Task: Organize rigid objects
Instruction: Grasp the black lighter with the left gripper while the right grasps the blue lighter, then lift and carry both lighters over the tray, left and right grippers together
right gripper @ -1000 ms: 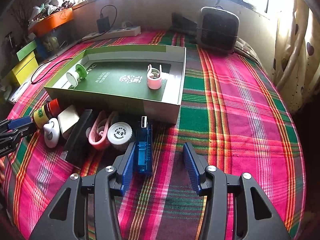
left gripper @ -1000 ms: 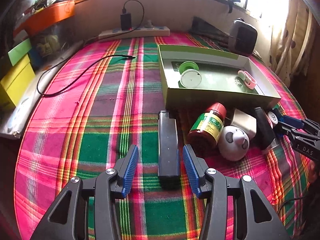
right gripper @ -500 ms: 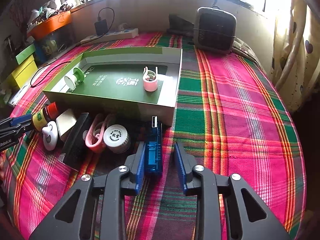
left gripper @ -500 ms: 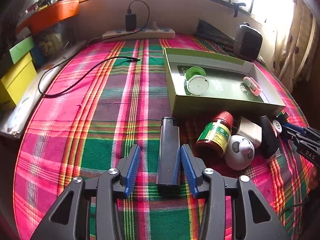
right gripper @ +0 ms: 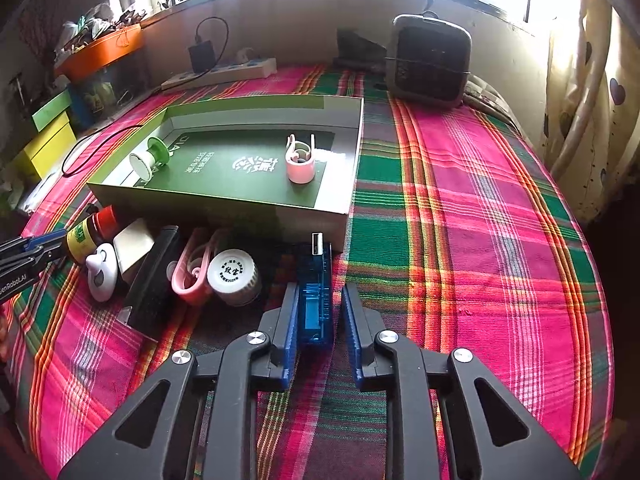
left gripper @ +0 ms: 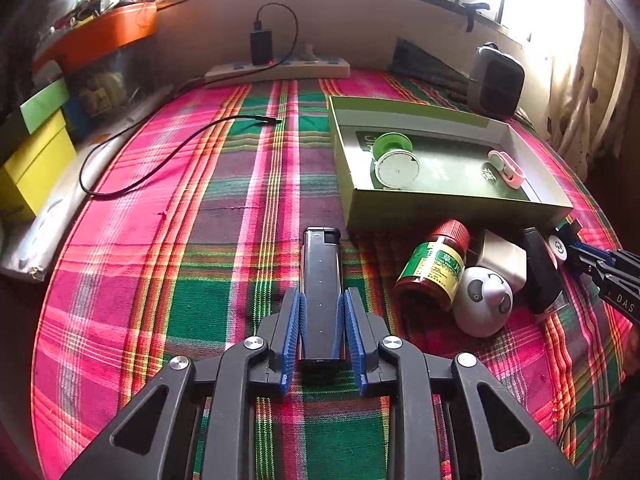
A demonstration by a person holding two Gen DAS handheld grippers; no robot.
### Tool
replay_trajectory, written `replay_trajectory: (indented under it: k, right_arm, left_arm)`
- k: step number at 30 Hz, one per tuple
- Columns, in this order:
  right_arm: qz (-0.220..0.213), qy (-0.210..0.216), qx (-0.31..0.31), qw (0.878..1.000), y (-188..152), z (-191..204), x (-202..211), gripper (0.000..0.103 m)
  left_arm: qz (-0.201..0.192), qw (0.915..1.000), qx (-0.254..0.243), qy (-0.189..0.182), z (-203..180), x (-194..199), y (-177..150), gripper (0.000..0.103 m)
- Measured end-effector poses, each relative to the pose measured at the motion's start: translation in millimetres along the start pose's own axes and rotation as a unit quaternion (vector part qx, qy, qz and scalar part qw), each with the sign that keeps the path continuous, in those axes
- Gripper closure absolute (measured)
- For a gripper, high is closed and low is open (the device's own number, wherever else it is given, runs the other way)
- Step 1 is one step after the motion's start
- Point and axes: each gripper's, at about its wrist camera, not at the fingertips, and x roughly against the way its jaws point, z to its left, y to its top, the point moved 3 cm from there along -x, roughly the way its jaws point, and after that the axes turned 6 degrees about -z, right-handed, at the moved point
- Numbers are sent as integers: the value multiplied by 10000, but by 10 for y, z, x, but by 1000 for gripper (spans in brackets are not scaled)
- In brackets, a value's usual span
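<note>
Progress. The green cardboard box [right gripper: 345, 168], the evident collecting tray, lies open on the bed and holds only two items: a green-and-white spool [left gripper: 394, 160] in its left part and a pink clip [right gripper: 300, 162] towards its right. Most of the rigid objects remain outside, in a row along the box's near wall: a red-capped bottle with a green label [left gripper: 434, 266], a white panda-faced figure [left gripper: 482, 300], a beige block [left gripper: 505, 258], a black wedge-shaped object [right gripper: 154, 276], a second pink clip [right gripper: 191, 268] and a white capped jar [right gripper: 234, 276]. The sorting is judged to be at an early stage.

Grippers. The left gripper [left gripper: 322, 318] has just closed and now pinches the black lighter [left gripper: 321, 276], which lies lengthwise on the cloth in front of the box's left corner. The right gripper [right gripper: 318, 312] has likewise just been closing around the blue translucent USB module [right gripper: 315, 292], whose plug points at the box's near right corner; its left pad touches the module, while a narrow gap shows on the right side. Neither object appears lifted yet.

Surface and room. A pink, green and red plaid cloth [right gripper: 480, 220] covers the bed. Behind it, a window sill, a small grey heater [right gripper: 430, 62], a power strip with charger [left gripper: 278, 68], a loose black cable [left gripper: 160, 160], an orange tray [left gripper: 100, 34] and a yellow box [left gripper: 36, 168]; curtain at right.
</note>
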Motion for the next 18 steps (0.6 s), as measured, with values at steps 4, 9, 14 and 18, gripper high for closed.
replay_trajectory:
  k: [4,9,14,18]
  right_arm:
    - [-4,22,0,10000,0,-1,0,86]
    - [-2,21,1,10000,-1,0,1,86]
    - [-2,17,4,10000,2,3,4,86]
    - [-2,21,-10,10000,2,7,10,86]
  left_arm:
    - [3,10000,-22,6,-3,-1,-1,81]
    - [17,10000,-46,34,-16,-39,48,81]
    - [22,9997,-198,137,-50,-99,108,79]
    - [3,9997,-189,152,-50,-127,139,78]
